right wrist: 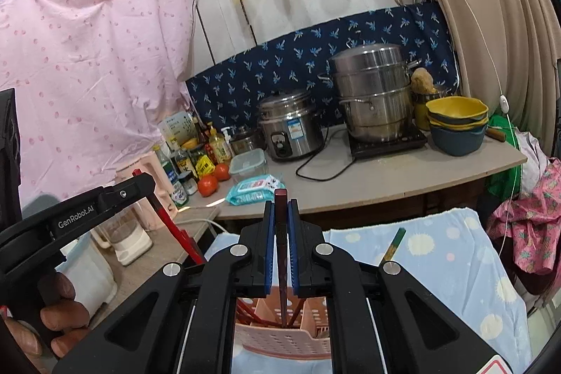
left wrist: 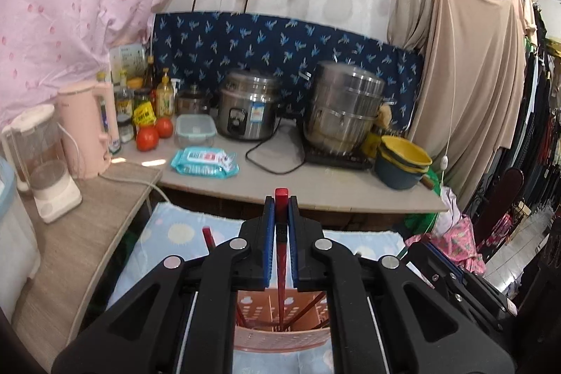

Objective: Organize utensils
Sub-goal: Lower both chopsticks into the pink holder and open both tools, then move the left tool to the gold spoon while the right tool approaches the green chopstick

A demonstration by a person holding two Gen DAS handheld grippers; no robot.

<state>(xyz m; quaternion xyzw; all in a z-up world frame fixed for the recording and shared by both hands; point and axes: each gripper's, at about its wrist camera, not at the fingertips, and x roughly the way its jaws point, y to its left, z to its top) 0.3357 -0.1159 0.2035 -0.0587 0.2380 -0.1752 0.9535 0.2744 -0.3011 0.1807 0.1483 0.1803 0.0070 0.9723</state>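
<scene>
My left gripper is shut on a red chopstick that stands upright. Its lower end reaches down into a pink perforated utensil holder below the jaws. A second red chopstick sticks up to the left. My right gripper is shut on a dark red chopstick, whose lower end also goes into the pink holder, which has several chopsticks inside. In the right wrist view the left gripper shows at the left with its red chopstick, held by a hand. A green-tipped chopstick lies on the blue dotted cloth.
A counter behind holds a rice cooker, a steel steamer pot, stacked yellow and blue bowls, a wipes packet, two tomatoes, bottles, a pink kettle and a blender. Clothes hang on the right.
</scene>
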